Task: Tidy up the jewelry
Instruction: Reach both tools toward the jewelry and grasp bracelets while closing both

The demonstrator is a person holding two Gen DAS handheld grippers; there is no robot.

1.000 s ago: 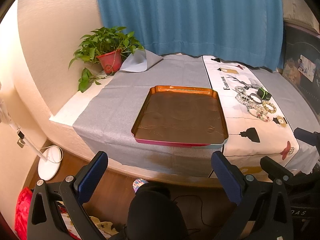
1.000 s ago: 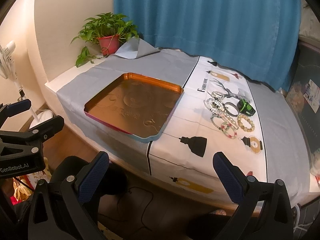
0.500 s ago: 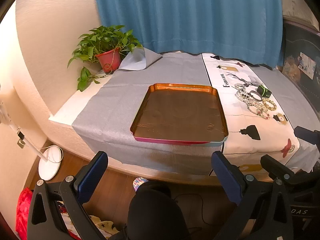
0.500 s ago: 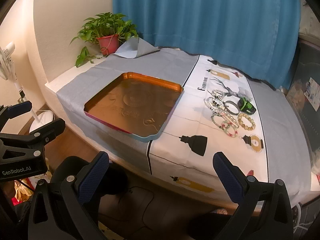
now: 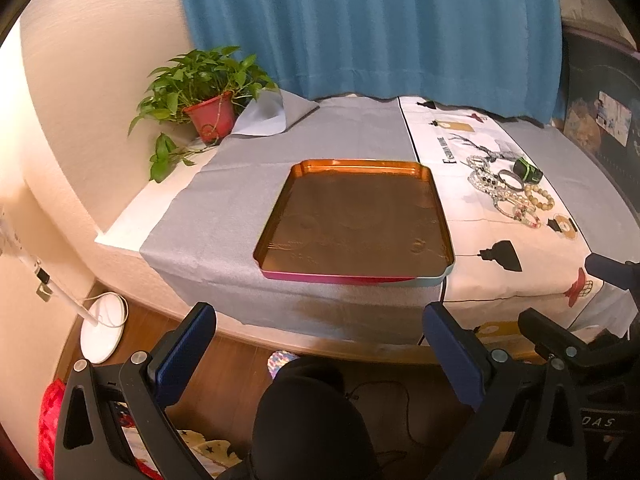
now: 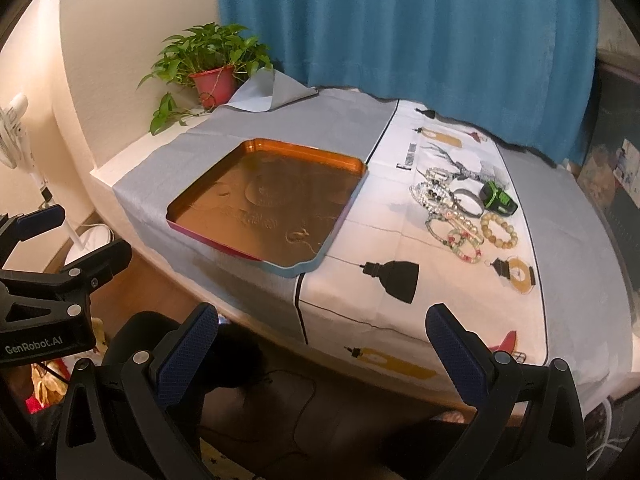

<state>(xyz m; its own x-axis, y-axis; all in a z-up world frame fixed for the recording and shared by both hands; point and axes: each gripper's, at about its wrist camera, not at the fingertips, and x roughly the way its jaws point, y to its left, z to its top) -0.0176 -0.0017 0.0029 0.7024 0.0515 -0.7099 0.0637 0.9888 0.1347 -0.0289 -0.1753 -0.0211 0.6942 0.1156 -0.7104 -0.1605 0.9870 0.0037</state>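
An empty copper-coloured tray [image 5: 438, 216] [image 6: 352, 196] lies on the grey cloth at the table's front. To its right, on the white printed cloth, sits a cluster of bracelets [image 5: 508, 192] [image 6: 452, 216] with a beige bead bracelet [image 6: 499, 231] and a small black-and-green box [image 5: 527, 171] [image 6: 497, 197]. My left gripper [image 5: 320, 356] hangs open below the table's front edge, nothing between its fingers. Likewise my right gripper [image 6: 322, 352] is open and held low before the white cloth.
A potted plant [image 5: 208, 96] [image 6: 212, 68] stands at the back left corner, with a blue curtain [image 5: 360, 28] behind the table. A white fan base [image 5: 102, 328] rests on the wooden floor at left. A person's dark knee [image 5: 308, 420] is below me.
Both grippers have drifted slightly; the table and jewelry shift a little in each view. Both stay open.
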